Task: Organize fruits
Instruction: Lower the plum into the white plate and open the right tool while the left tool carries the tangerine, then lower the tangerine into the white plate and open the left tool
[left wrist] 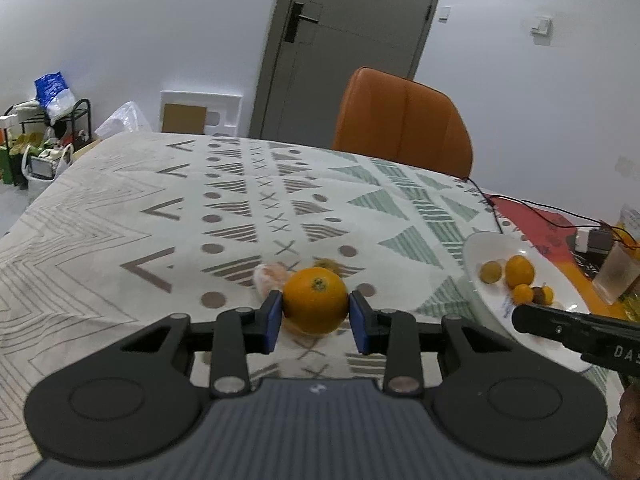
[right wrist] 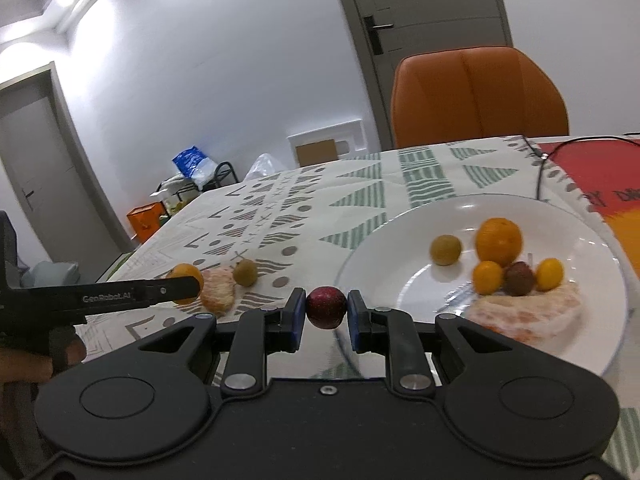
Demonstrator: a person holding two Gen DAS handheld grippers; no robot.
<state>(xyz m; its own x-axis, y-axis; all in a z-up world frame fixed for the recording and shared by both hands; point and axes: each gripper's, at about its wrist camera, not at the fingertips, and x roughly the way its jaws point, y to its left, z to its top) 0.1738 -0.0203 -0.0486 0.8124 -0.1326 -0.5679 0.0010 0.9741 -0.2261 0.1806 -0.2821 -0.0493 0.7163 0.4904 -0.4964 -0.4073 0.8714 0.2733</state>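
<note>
My left gripper [left wrist: 316, 311] is shut on an orange [left wrist: 316, 298], held a little above the patterned tablecloth. Behind it on the cloth lie a peeled citrus [left wrist: 269, 278] and a small brownish-green fruit [left wrist: 329, 264]. My right gripper [right wrist: 326, 314] is shut on a small dark red fruit [right wrist: 326, 306], near the left rim of the white plate [right wrist: 392, 276]. That plate holds an orange [right wrist: 499, 240], a greenish fruit [right wrist: 445, 249], two kumquats, a dark red fruit [right wrist: 519, 279] and a peeled citrus [right wrist: 528, 316]. In the right wrist view the left gripper's finger [right wrist: 176, 290] shows from the side.
An orange chair [left wrist: 404, 120] stands at the table's far edge. Black cables [left wrist: 532, 206] run over a red and orange mat [right wrist: 600, 172] to the right of the plate. A glass [left wrist: 618, 276] and a small box sit at the far right.
</note>
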